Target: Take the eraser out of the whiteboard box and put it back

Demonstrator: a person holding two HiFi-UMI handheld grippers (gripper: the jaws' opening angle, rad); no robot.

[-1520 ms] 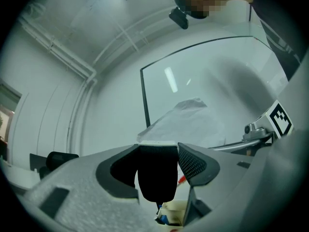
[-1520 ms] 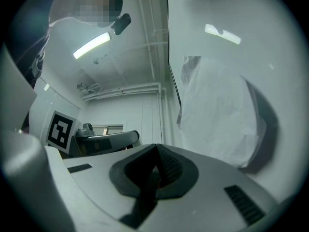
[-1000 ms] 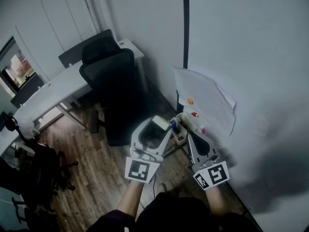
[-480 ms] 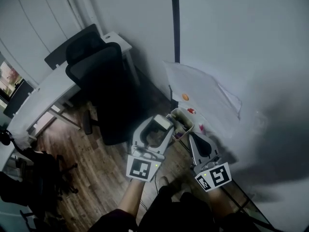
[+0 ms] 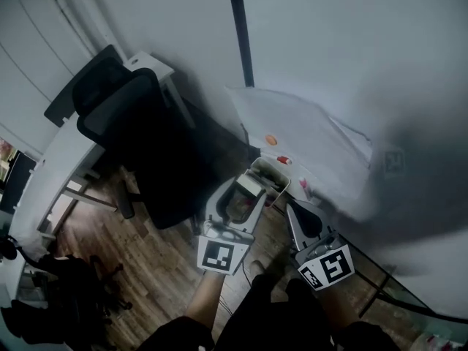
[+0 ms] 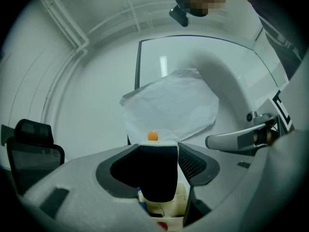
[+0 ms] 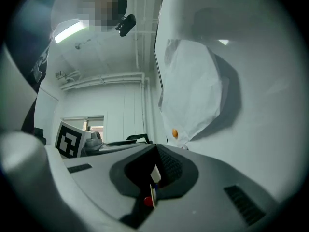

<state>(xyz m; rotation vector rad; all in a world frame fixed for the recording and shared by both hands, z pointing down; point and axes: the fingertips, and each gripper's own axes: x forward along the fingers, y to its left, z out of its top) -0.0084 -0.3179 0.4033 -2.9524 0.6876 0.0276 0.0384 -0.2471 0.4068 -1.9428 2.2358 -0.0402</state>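
My left gripper (image 5: 245,193) is shut on the eraser (image 5: 247,187), a block with a white top and black felt. In the left gripper view the eraser (image 6: 157,173) fills the gap between the jaws of the left gripper (image 6: 159,151). The cream whiteboard box (image 5: 268,172) hangs on the whiteboard just beyond and below the eraser; the box (image 6: 181,204) holds a blue marker and something red. To the right my right gripper (image 5: 300,215) is shut on nothing, a little short of the box. In its own view the right gripper (image 7: 155,149) shows only a thin slit.
A white paper sheet (image 5: 307,141) is pinned to the whiteboard (image 5: 351,57) by an orange magnet (image 5: 270,140) and a red one (image 5: 284,160). A black office chair (image 5: 142,148) and a white desk (image 5: 69,159) stand at the left on the wooden floor (image 5: 157,269).
The head camera has swung, so the chair and board have shifted left and up in view. The left gripper still holds the eraser beside the box. The right gripper has barely moved.
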